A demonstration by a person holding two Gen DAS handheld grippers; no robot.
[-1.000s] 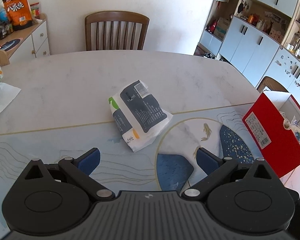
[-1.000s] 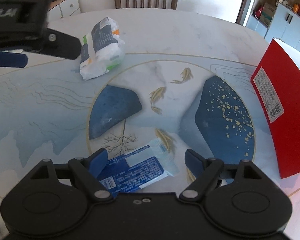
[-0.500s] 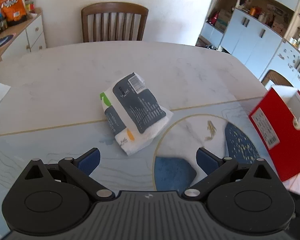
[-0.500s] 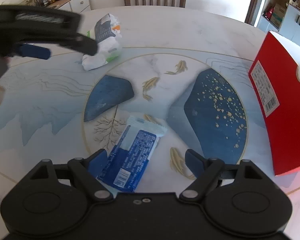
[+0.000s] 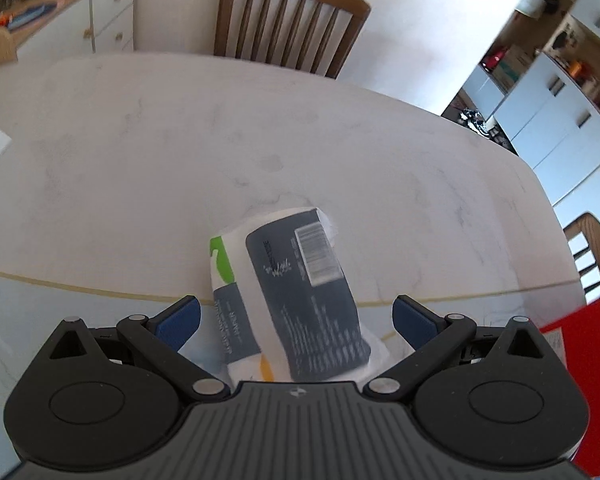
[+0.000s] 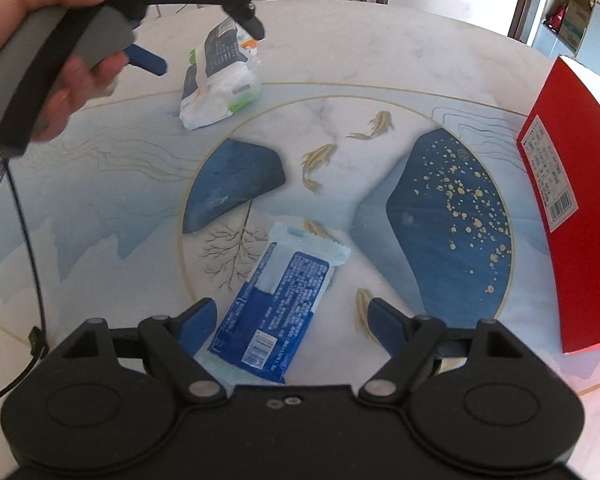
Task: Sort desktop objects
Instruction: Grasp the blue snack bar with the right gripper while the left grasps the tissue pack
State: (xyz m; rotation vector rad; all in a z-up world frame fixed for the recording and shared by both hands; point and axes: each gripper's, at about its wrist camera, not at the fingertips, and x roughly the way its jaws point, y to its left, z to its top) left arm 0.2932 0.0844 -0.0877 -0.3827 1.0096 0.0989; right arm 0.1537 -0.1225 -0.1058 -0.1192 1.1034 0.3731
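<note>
A white and grey tissue pack [image 5: 296, 300] lies on the table, its near end between the open jaws of my left gripper [image 5: 296, 320]. It also shows in the right wrist view [image 6: 220, 76], with the left gripper [image 6: 196, 32] above it in a hand. A blue and white snack packet [image 6: 280, 300] lies on the table, its near end between the open jaws of my right gripper [image 6: 290, 320]. A red box [image 6: 568, 200] stands at the right.
The table [image 5: 140, 160] is marble with a blue painted mat [image 6: 440, 200]. A wooden chair [image 5: 288, 20] stands at the far side. A sideboard [image 5: 60, 20] is at the far left, cabinets [image 5: 560, 100] at the right.
My left gripper has moved forward over the tissue pack, which now lies between its jaws. My right gripper has pulled back a little; the blue packet shows further forward.
</note>
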